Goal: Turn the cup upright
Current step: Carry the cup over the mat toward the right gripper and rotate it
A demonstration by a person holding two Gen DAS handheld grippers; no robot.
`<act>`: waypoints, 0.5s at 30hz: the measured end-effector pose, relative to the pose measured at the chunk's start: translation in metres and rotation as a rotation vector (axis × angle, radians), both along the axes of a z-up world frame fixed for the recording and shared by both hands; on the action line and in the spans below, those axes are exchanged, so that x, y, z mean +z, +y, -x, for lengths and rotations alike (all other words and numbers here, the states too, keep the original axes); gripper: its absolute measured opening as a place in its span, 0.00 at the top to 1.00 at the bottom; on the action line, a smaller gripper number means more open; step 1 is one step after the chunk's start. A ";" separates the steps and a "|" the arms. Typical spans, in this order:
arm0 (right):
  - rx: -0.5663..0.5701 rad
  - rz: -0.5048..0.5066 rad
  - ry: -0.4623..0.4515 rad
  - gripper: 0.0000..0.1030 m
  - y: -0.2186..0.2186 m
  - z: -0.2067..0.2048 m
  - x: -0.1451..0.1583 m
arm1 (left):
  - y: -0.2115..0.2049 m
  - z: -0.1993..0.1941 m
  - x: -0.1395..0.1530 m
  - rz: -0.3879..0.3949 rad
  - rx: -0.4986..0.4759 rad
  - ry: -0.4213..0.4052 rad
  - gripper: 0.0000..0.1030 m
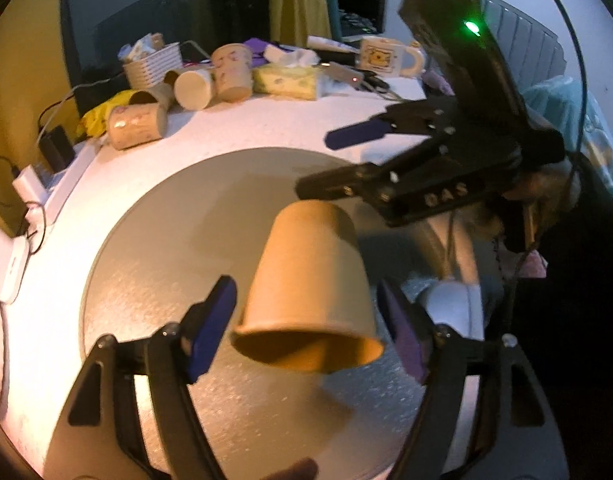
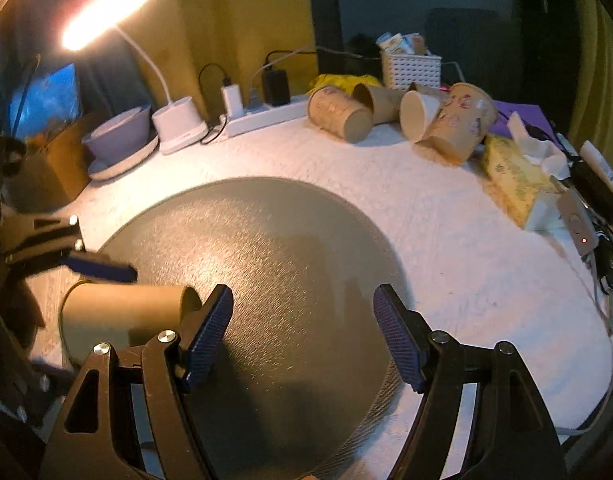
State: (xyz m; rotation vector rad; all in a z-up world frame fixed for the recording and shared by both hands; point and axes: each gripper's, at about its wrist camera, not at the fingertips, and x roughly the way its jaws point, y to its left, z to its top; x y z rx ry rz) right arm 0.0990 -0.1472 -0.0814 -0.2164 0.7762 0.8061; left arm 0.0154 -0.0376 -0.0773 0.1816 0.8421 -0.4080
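Hovering cup [image 1: 306, 284] between the spread left gripper [image 1: 306, 332], contact unclear.
Right gripper [image 2: 302, 336] spread, empty; its left pad [image 2: 208, 334] hides the cup's base.

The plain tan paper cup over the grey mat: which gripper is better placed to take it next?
Left. The tan paper cup sits between the left gripper fingers, rim toward the camera. The right gripper is open over the round grey mat, with the cup off beside its left finger.
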 end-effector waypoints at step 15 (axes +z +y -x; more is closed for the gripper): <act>0.128 0.021 0.024 0.26 0.013 0.035 0.003 | 0.056 0.026 -0.009 -0.077 0.154 0.016 0.14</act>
